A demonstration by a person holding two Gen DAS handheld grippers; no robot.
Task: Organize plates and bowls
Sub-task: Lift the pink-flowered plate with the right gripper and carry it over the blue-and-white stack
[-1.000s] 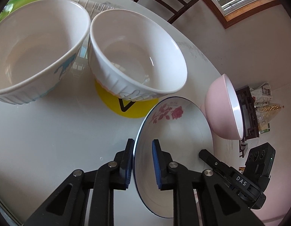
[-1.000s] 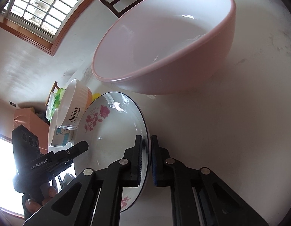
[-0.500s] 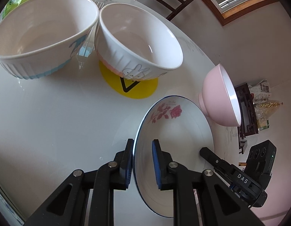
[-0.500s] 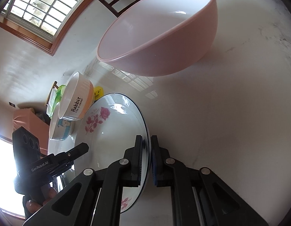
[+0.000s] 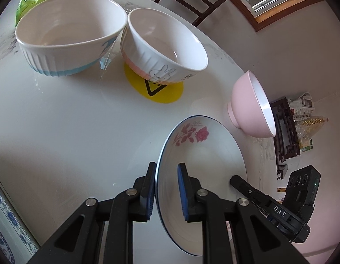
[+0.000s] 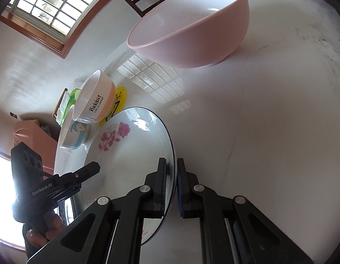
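Left wrist view: left gripper [image 5: 166,189] straddles near rim of rose plate [image 5: 205,154], fingers apart, not pinching; pink bowl [image 5: 250,107] just beyond plate.
Right wrist view: right gripper [image 6: 171,184] clamped on opposite plate rim; rabbit bowl [image 6: 94,98] past plate.
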